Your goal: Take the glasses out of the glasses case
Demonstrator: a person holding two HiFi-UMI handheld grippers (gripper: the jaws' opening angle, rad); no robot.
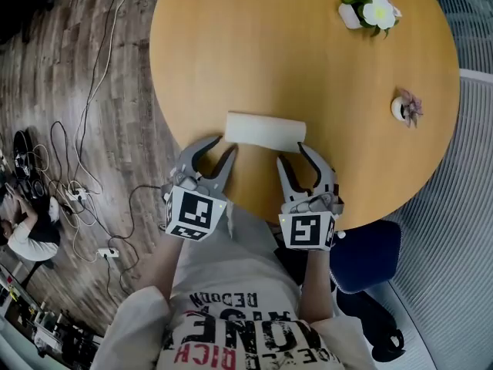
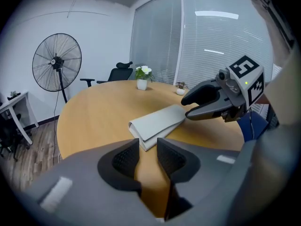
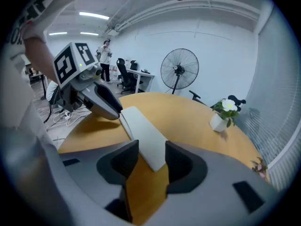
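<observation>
A pale grey glasses case (image 1: 266,131) lies closed and flat on the round wooden table (image 1: 308,60), near its front edge. My left gripper (image 1: 218,151) is open, its tips just short of the case's left end. My right gripper (image 1: 296,156) is open too, by the case's right end. In the left gripper view the case (image 2: 157,126) lies just beyond my open left gripper (image 2: 148,147), with the right gripper (image 2: 186,108) over its far end. In the right gripper view the case (image 3: 143,135) runs out from my open right gripper (image 3: 151,147) toward the left gripper (image 3: 115,111). Neither gripper holds anything.
A white pot of flowers (image 1: 371,8) and a small plant (image 1: 406,108) stand at the table's far right. A blue chair (image 1: 366,253) sits by my right side. Cables and power strips (image 1: 77,195) lie on the wooden floor to the left. A standing fan (image 2: 56,62) is behind the table.
</observation>
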